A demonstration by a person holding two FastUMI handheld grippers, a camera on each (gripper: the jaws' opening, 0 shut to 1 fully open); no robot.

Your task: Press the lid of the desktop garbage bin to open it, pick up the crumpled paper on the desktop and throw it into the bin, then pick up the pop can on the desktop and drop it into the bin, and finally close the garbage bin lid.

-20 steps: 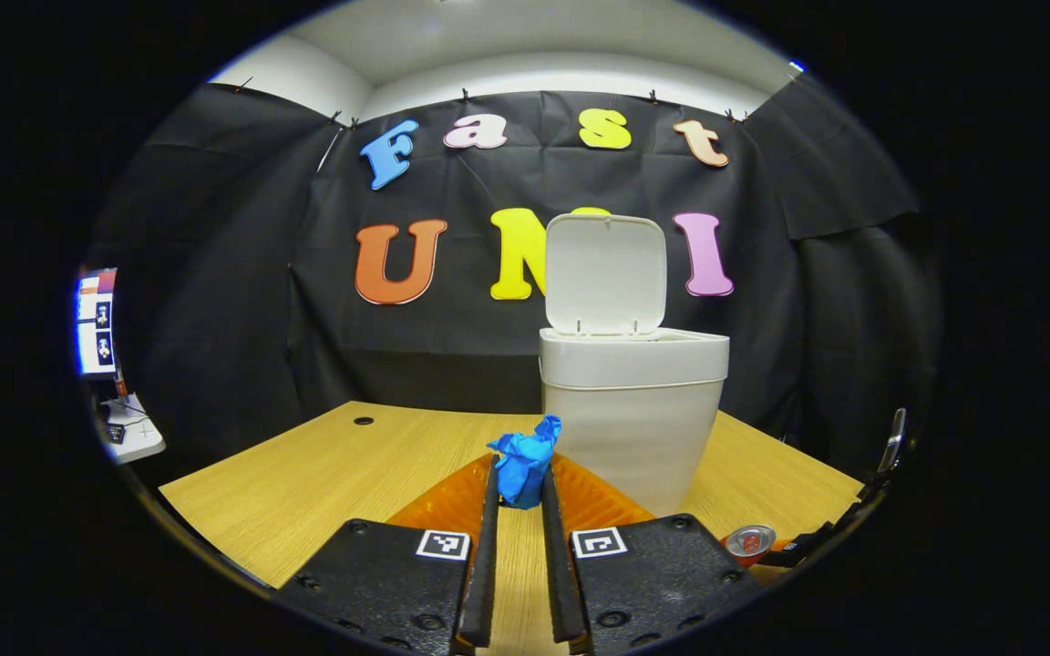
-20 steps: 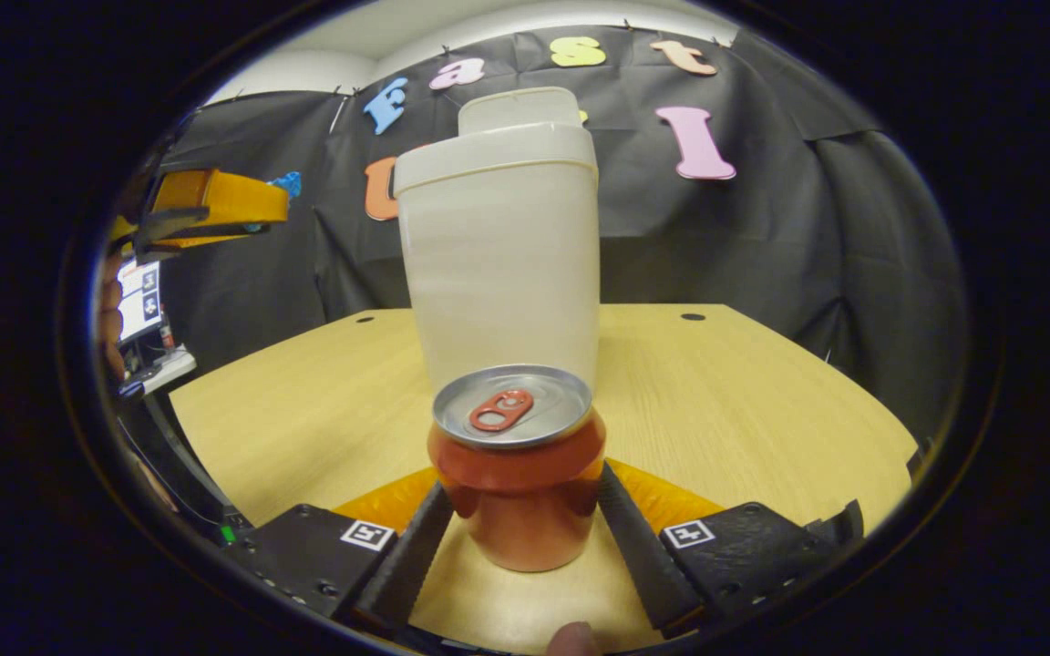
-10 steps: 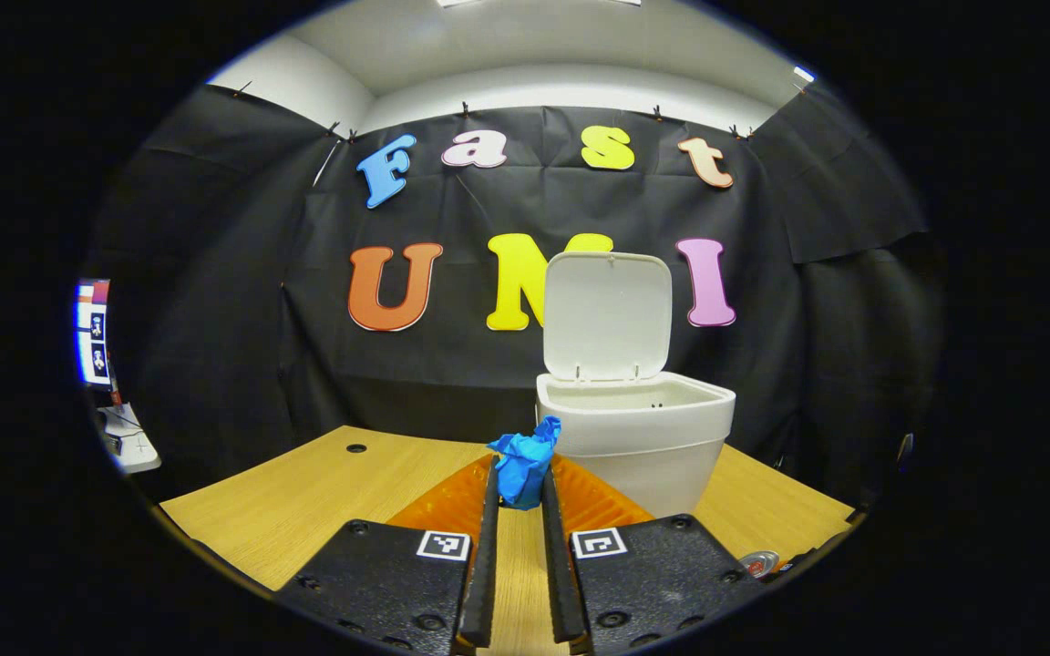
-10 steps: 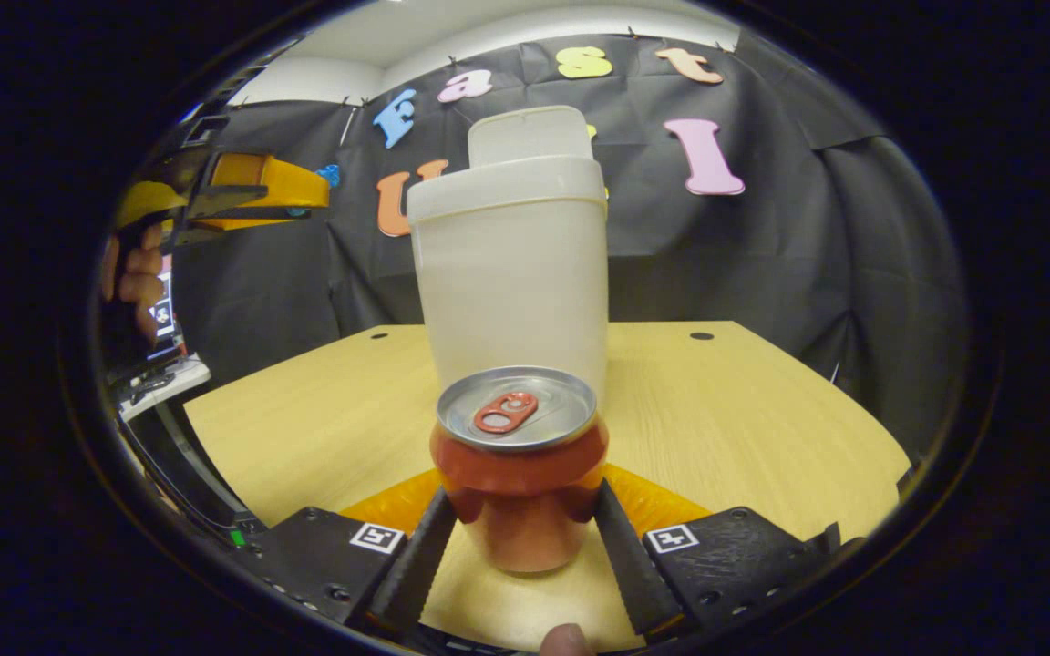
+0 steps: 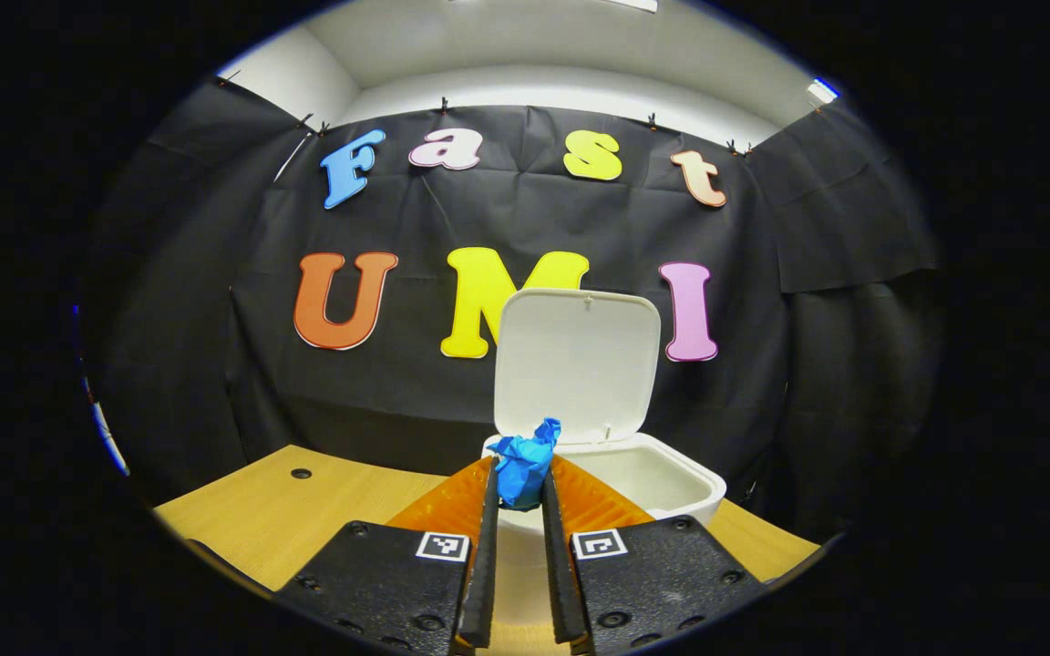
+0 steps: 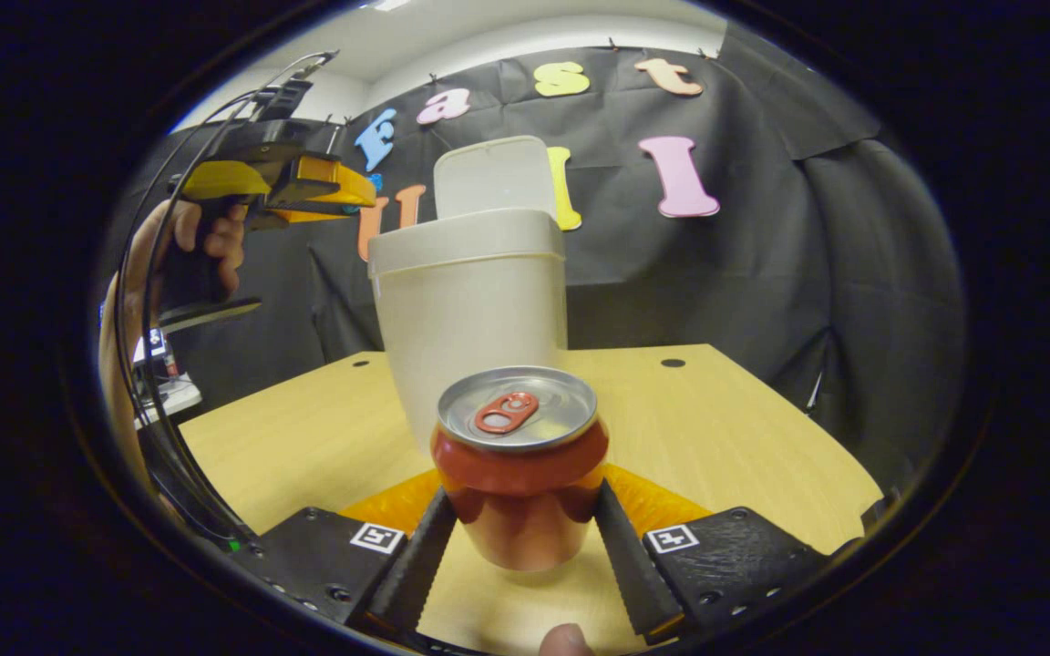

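where the left gripper view a second ago looked at the bin's front wall from low over the surface, it now looks from higher up and down into the open mouth of the one garbage bin, whose lid stands upright behind it. the left gripper has its jaws pinching the one crumpled paper, a blue wad that now hangs just before the bin's near rim instead of in front of its wall. the can seen at the lower right then is gone from this view. the wooden surface shows to the left.

in the right gripper view, the right gripper has its jaws closed on the sides of the one pop can, upright, much as before. the bin stands behind the can on the surface, lid up. the left gripper, held by a hand, has moved nearer the bin's top, up at the left.
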